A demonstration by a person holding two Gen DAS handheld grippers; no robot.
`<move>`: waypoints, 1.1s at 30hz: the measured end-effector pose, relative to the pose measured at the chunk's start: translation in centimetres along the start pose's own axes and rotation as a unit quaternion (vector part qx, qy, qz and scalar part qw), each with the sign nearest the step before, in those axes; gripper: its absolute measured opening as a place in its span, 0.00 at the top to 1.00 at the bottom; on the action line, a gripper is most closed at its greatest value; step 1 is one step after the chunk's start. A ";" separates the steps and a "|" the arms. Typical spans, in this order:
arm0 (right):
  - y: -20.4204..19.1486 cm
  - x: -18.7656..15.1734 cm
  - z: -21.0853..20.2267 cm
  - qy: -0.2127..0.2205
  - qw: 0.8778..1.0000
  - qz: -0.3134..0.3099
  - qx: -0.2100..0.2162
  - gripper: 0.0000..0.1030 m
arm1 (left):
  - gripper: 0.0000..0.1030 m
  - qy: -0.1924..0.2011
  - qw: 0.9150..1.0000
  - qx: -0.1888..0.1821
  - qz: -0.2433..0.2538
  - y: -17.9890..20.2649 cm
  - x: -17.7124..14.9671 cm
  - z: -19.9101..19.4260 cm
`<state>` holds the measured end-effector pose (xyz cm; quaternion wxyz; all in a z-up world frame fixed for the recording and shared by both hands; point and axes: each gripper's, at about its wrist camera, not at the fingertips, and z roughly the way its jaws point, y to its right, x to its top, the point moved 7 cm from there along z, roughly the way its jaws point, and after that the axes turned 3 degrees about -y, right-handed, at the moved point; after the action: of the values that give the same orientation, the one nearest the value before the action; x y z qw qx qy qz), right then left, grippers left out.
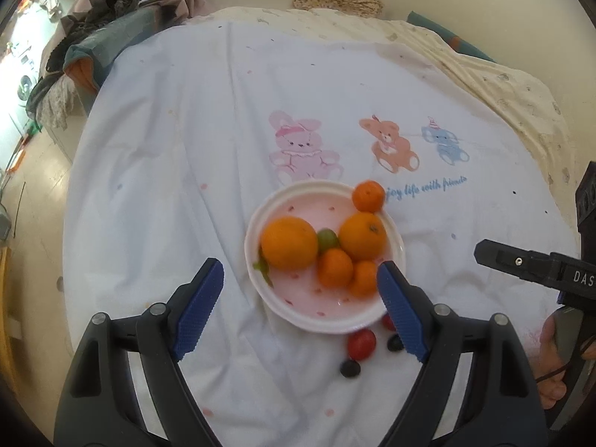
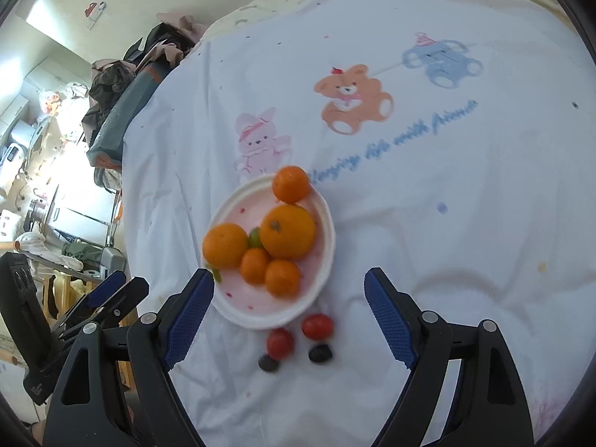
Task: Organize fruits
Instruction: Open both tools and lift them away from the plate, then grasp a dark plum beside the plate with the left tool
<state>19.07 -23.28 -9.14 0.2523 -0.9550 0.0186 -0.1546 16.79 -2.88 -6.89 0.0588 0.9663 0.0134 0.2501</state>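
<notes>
A white plate (image 1: 327, 318) (image 2: 253, 309) holds two big oranges (image 1: 288, 242) (image 2: 287, 231), two small ones (image 1: 334, 267) (image 2: 282, 277) and a green fruit (image 1: 327, 238). Another small orange (image 1: 368, 195) (image 2: 290, 183) rests at the plate's far rim. Two red tomatoes (image 1: 360, 343) (image 2: 316, 326) and two dark grapes (image 1: 350, 368) (image 2: 320, 353) lie on the cloth in front of the plate. My left gripper (image 1: 298, 305) is open and empty, fingers at either side of the plate's near edge. My right gripper (image 2: 288, 309) is open and empty above the tomatoes. The right gripper shows in the left view (image 1: 536, 264).
A white cloth with printed bears (image 1: 391, 145) (image 2: 350, 98) covers the round table. Piled clothes (image 1: 111, 11) (image 2: 123, 85) lie at the far left edge. The left gripper shows at the right view's lower left (image 2: 108, 298). A room with furniture lies beyond the left edge.
</notes>
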 end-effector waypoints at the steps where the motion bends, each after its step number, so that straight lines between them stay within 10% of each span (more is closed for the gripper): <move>1: 0.4 -0.4 -0.3 -0.001 1.000 0.003 -0.001 0.17 | 0.20 0.000 1.000 0.000 0.001 0.2 -0.3 -0.2; 19: 2.9 -5.0 -2.4 0.015 0.999 0.039 -0.013 0.17 | 0.18 -0.016 1.000 0.004 0.024 1.4 -4.5 -0.6; 33: 5.7 -4.7 -0.9 0.005 0.996 0.092 -0.010 0.17 | 0.28 -0.147 0.987 -0.024 0.057 3.7 -9.9 5.9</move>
<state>14.60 -28.14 -12.47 0.2555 -0.9511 0.1088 -0.1353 10.97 -7.73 -16.30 0.0691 0.9900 -0.0569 0.1086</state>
